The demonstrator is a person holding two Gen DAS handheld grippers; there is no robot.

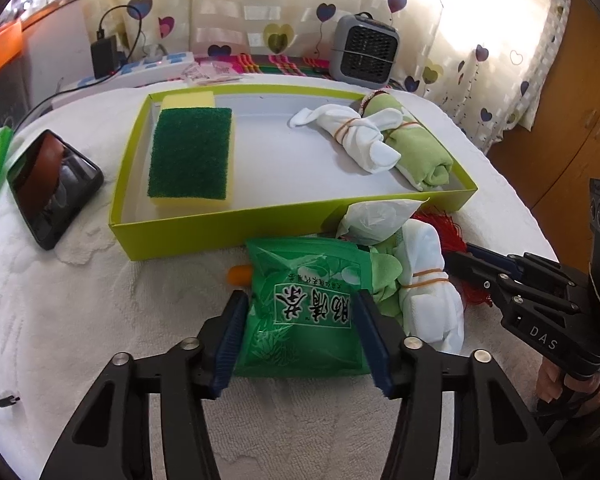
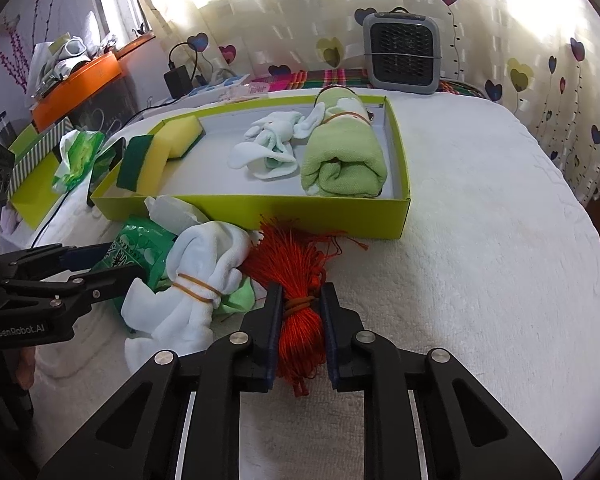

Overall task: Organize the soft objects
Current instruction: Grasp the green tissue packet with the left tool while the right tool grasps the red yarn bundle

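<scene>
- The left tongs [image 1: 300, 336] stand on both sides of a green packet [image 1: 304, 312], the pads touching its edges — it lies on the white bed cover [image 2: 500, 280], just near the yellow-green box [image 1: 284, 216].
- The right tongs [image 2: 300, 336] are closed on a red tassel bundle [image 2: 300, 300], right of a white cloth roll [image 2: 196, 280].

Sunlight glows through a cream curtain [image 1: 480, 20] printed with hearts. A grey fan heater [image 2: 400, 54] stands before it, beside a wooden cabinet [image 1: 572, 128]; a white textured cover [image 2: 500, 240] spreads below.
</scene>
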